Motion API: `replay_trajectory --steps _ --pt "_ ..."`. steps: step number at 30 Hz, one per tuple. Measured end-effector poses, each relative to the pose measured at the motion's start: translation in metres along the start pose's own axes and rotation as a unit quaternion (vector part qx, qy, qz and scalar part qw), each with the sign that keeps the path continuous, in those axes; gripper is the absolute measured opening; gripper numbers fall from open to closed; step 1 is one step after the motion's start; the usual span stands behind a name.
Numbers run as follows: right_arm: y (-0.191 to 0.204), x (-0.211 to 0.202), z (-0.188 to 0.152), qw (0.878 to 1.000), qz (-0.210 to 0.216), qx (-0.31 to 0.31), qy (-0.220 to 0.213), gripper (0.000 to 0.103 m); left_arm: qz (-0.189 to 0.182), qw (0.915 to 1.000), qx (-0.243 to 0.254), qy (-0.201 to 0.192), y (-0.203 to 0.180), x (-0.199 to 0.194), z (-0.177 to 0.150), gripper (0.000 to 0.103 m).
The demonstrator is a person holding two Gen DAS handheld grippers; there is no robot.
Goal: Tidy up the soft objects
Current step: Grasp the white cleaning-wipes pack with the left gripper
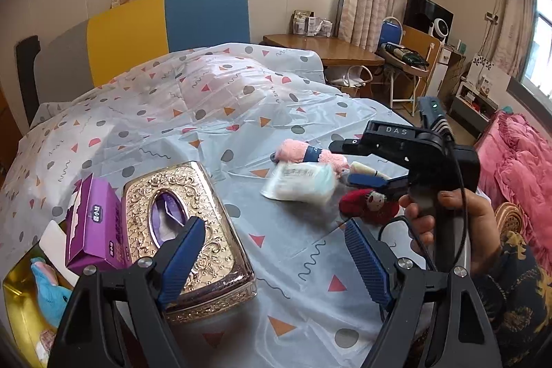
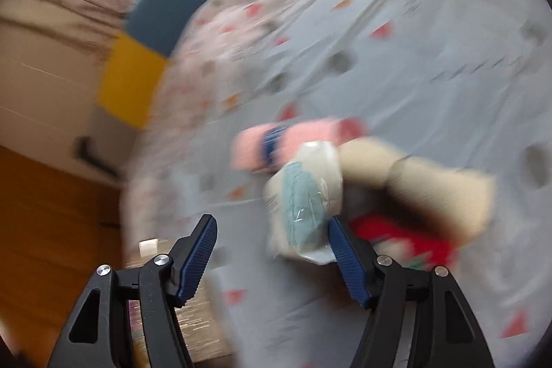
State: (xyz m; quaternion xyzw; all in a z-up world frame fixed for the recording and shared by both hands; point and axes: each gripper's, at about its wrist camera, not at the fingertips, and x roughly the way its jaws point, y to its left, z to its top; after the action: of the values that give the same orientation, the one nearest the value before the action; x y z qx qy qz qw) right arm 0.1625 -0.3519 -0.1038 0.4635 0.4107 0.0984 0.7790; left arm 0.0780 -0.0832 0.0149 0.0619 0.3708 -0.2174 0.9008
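Gaping left claw (image 1: 276, 261) over gold tissue box (image 1: 186, 230) — right claw (image 2: 272, 254) gaping too, view blurred.

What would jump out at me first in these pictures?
Probably the ornate gold tissue box near the left gripper, beside a purple tissue carton. Next, the cluster of soft things farther right: a pink rolled towel, a plastic-wrapped packet and a red plush, with the open right gripper over them.
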Motion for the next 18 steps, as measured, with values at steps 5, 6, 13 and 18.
replay_trajectory --steps 5,6,13,18 --pt "-0.009 -0.023 0.001 0.996 -0.059 0.021 -0.063 0.069 -0.002 0.9997 0.005 0.025 -0.007 0.018 0.009 0.084" --pt "-0.012 -0.027 0.002 0.995 -0.068 0.029 -0.071 0.069 -0.003 0.9995 0.007 0.029 -0.009 0.023 0.010 0.084" --pt "-0.021 -0.051 0.006 0.987 -0.089 0.051 -0.123 0.069 -0.009 0.9948 -0.030 0.097 -0.026 0.088 0.032 0.084" --pt "-0.029 -0.061 0.004 0.984 -0.081 0.074 -0.144 0.069 0.032 0.9892 -0.057 0.131 -0.030 0.147 0.045 0.087"
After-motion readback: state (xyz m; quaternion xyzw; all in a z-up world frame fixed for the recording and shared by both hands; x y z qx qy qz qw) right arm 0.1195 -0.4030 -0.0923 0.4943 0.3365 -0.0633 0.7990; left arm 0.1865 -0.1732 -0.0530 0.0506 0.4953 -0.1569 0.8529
